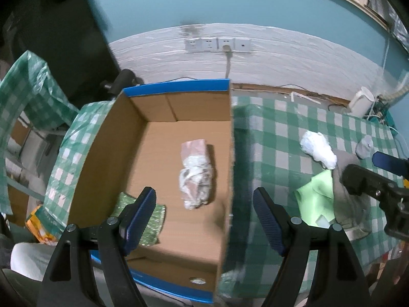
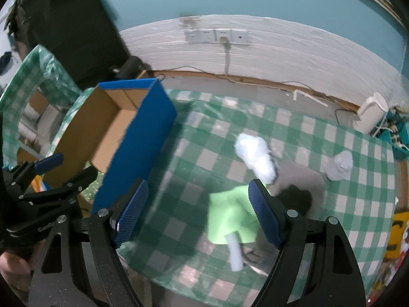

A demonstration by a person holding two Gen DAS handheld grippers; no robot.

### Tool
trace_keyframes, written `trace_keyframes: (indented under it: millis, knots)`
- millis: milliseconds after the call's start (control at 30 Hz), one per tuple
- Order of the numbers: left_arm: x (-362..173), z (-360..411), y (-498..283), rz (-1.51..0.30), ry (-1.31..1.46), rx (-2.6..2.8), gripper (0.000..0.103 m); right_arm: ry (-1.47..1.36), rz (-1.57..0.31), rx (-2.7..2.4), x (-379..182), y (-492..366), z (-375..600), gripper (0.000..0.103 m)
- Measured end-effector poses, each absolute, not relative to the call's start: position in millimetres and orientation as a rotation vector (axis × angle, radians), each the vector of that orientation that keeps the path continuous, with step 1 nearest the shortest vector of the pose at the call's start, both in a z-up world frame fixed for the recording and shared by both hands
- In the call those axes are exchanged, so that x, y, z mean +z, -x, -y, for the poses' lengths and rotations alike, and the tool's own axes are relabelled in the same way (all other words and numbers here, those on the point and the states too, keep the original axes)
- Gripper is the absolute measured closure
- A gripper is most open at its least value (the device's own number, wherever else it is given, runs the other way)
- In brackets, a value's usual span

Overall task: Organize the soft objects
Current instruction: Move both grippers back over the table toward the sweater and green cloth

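An open cardboard box (image 1: 158, 112) with blue outer walls (image 2: 138, 138) stands on the left of the green checked table (image 2: 204, 153). Inside lie a crumpled white and pink plastic bundle (image 1: 195, 176) and a green patterned pad (image 1: 150, 220). My left gripper (image 1: 204, 204) hangs open over the box with nothing between its fingers. To the right of the box lie a white fluffy piece (image 2: 257, 156), a light green cloth (image 2: 230, 217) and a grey cloth (image 2: 299, 179). My right gripper (image 2: 198, 197) is open above the green cloth, holding nothing.
A pale rolled tube (image 2: 235, 253) lies at the green cloth's near edge. A small plastic bottle (image 2: 340, 166) and a white kettle (image 2: 370, 115) stand at the right. Wall sockets (image 1: 217, 44) with a cable are behind. The other gripper (image 2: 69, 170) shows at the left.
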State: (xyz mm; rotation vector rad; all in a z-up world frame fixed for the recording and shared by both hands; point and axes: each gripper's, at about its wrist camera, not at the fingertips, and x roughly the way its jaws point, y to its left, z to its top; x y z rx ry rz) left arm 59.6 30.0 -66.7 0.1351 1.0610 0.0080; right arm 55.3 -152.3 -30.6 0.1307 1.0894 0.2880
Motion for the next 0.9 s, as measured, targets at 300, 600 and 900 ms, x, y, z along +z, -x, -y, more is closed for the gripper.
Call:
trace_keyframes:
  millis: [300,600,900]
  knots:
    - [-79,15,-56,-1.083,-0.204,-0.061,0.023,-0.165,-1.092,0.204,-37,-47,197,0.022]
    - [-95,52,-54,-1.111,-0.269,-0.115,0.023,-0.172,-1.106,0.114,-50,-45,240,0.022]
    - [-118,72,-68,-1.152,-0.273,-0.140,0.023,-0.176,-1.149,0.072,-79,-53,258,0.022]
